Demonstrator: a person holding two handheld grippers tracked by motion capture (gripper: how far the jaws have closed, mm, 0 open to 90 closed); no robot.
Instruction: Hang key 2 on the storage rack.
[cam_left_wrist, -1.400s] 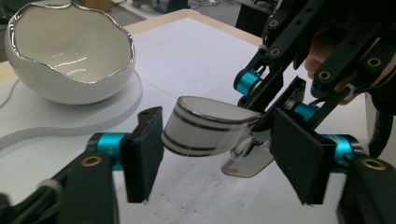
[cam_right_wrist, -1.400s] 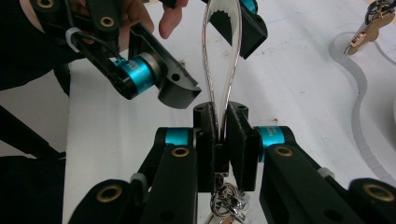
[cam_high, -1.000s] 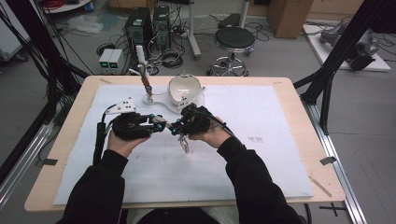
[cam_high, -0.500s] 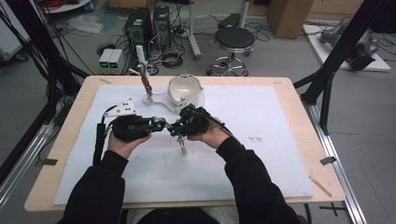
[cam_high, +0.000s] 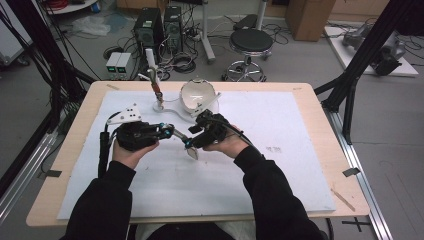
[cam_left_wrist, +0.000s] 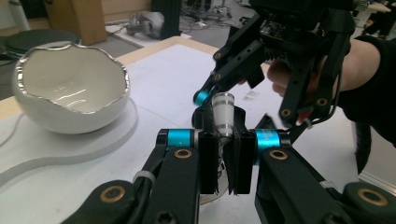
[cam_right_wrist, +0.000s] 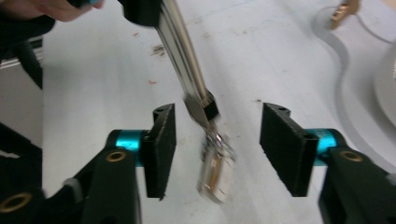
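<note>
- L gripper (cam_left_wrist: 223, 161) pinched spoon (cam_right_wrist: 212, 172) by handle, above table (cam_high: 300, 125).
- R gripper (cam_right_wrist: 217, 154) jaws just opened, spread either side of spoon, not touching.
- Bowl (cam_left_wrist: 70, 93) nearby.

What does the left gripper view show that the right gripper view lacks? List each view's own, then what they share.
Left gripper view: the eggshell-shaped white bowl on its base, and the left gripper shut on the spoon. Right gripper view: the spoon's shiny scoop hanging between the open pads of the right gripper, untouched; those jaws have just been opening. Shared: the spoon and the white table sheet.
</note>
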